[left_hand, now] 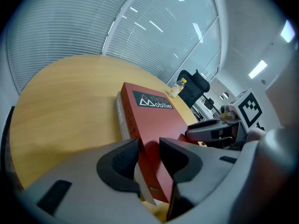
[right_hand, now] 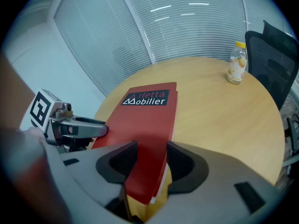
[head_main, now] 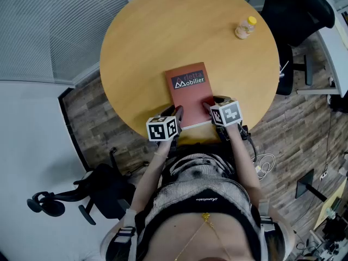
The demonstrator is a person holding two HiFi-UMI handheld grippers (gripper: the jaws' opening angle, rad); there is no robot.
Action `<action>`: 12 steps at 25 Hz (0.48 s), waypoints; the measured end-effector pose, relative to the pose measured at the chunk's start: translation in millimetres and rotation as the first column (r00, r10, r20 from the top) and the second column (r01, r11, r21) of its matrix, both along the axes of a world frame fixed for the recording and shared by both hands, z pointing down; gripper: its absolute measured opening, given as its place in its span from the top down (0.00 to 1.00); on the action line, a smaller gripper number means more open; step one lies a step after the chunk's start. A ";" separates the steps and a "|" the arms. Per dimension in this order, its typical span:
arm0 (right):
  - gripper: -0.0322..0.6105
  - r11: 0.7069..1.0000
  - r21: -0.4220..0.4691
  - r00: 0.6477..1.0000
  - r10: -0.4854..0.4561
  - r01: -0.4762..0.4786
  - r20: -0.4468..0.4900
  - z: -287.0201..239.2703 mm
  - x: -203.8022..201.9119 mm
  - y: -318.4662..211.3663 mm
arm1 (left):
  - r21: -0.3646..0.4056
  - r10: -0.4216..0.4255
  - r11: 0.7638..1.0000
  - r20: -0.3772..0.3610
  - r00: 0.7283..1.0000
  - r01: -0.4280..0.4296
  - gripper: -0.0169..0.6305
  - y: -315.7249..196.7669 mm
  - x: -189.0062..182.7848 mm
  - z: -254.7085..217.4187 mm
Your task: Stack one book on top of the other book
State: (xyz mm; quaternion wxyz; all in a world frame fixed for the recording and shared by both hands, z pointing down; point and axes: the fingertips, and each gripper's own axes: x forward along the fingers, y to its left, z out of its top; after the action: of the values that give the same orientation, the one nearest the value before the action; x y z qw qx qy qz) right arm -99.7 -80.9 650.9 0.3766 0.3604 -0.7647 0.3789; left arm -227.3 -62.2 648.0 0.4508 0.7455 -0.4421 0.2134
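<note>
A red book (head_main: 187,94) printed "Mobilier" lies flat at the near edge of the round wooden table (head_main: 163,31). In the left gripper view a second book's grey spine (left_hand: 122,120) shows directly under the red book (left_hand: 156,120). My left gripper (head_main: 176,113) straddles the stack's near left corner; its jaws (left_hand: 149,148) stand slightly apart from it. My right gripper (head_main: 209,105) is at the near right corner, its jaws (right_hand: 152,155) closed against the red book (right_hand: 142,115). Each gripper shows in the other's view: the right gripper (left_hand: 212,129) and the left gripper (right_hand: 79,125).
A small clear bottle (head_main: 245,28) with a yellow cap stands at the table's far right. A black office chair (head_main: 299,10) sits behind it, and another chair (head_main: 81,194) is on the floor at the near left. Window blinds close off the far side.
</note>
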 end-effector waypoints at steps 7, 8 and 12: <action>0.65 1.000 0.006 1.000 0.001 -0.001 0.003 1.4 0.7 -0.4 | 0.008 0.012 1.000 -0.010 1.000 -0.012 0.75 -1.6 0.3 0.2; 0.65 1.000 0.006 1.000 0.001 -0.001 0.007 1.3 0.8 -0.6 | 0.007 0.013 1.000 -0.011 1.000 -0.013 0.75 -1.7 0.6 0.3; 0.65 1.000 0.011 1.000 0.000 -0.001 0.012 1.1 1.0 -1.1 | 0.006 0.014 1.000 -0.012 1.000 -0.014 0.75 -1.6 1.1 1.1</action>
State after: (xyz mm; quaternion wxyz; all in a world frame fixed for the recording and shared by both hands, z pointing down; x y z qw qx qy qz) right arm -98.8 -82.0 652.0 0.3701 0.3604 -0.7689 0.3769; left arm -226.2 -63.8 649.1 0.4497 0.7511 -0.4350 0.2107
